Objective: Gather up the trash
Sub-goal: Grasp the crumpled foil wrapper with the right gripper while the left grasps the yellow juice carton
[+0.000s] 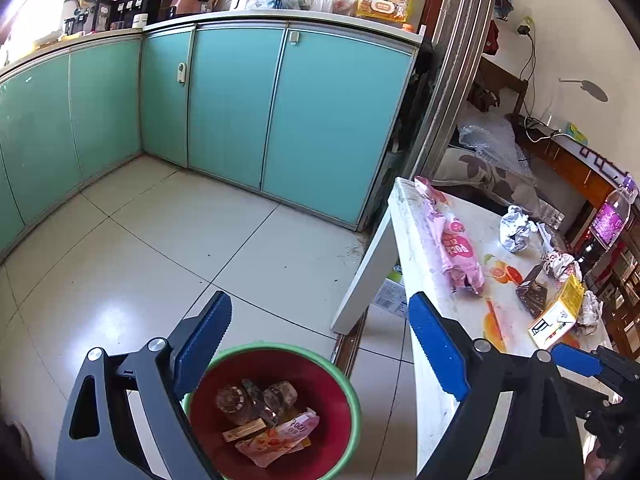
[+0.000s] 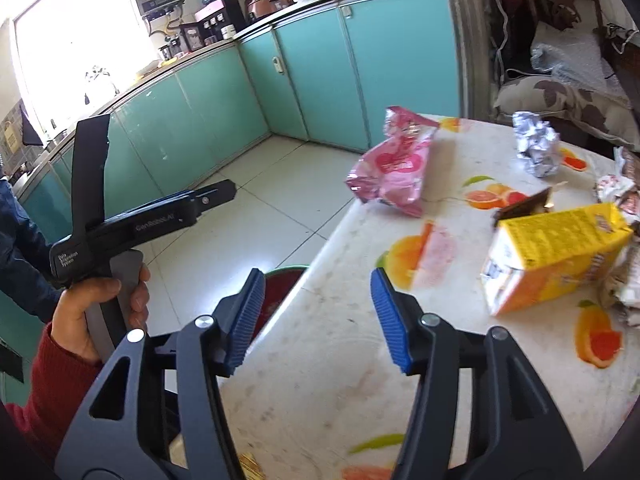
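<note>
1. You are holding the left gripper (image 1: 324,344) over the red bin (image 1: 340,392), jaws wide apart with nothing between them; the bin is sitting on the floor just beside the table's (image 2: 320,360) near corner.
2. You are bringing the right gripper (image 2: 318,316) over the table edge, jaws apart and empty. I judge the next pick to be the yellow carton (image 2: 556,256), lying on its side nearest those jaws.
3. For a clean grab, be lining the blue pads across the carton's narrow faces and be closing gently so it isn't crushed out sideways.
4. Counting on the table: one yellow carton, one pink snack bag (image 2: 394,164) towards the far edge, one foil ball (image 2: 536,146) beyond the carton, and some crumpled wrappers (image 2: 616,192) I cannot number.
5. Inside the bin, several pieces are lying; the exact count is unclear.
</note>
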Demonstrator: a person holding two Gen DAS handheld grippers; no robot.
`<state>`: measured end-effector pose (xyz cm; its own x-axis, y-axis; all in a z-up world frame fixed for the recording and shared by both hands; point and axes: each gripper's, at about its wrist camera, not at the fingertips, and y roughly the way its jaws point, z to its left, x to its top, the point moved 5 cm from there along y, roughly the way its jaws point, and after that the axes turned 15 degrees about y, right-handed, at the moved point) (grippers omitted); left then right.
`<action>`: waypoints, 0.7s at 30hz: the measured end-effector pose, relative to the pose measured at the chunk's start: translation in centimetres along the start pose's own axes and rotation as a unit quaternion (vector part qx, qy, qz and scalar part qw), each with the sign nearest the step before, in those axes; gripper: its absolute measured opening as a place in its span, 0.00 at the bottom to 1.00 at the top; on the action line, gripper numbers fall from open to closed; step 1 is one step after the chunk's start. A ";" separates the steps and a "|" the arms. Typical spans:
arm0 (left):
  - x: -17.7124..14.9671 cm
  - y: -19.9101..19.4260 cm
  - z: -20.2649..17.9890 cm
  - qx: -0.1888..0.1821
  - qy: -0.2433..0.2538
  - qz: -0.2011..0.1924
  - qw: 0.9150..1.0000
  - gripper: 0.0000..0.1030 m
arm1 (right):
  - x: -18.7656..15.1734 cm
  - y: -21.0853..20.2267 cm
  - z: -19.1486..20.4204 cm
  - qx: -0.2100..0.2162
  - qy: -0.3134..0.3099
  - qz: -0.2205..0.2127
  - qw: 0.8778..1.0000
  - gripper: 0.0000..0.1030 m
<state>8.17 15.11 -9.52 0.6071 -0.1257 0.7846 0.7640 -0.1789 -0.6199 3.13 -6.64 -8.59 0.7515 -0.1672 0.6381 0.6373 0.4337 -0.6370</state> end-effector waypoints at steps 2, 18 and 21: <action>0.3 0.1 -1.0 -0.001 0.006 -0.001 1.000 0.85 | 0.4 -2.3 -3.0 -0.039 0.013 -0.029 0.999 0.58; 3.1 -0.5 -14.3 -0.091 0.103 -0.034 0.990 0.93 | 3.9 -7.4 -21.5 -0.184 0.103 -0.068 0.975 0.81; 3.5 0.0 -17.3 -0.115 0.130 -0.041 0.984 0.93 | 3.8 -7.0 -22.3 -0.174 0.115 -0.061 0.976 0.80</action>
<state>6.48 -2.24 -6.58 0.4458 -0.3417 0.8273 0.7203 -0.4118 -0.5582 5.33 -30.08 -11.34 0.6599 -0.4105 0.6293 0.7129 0.0773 -0.6970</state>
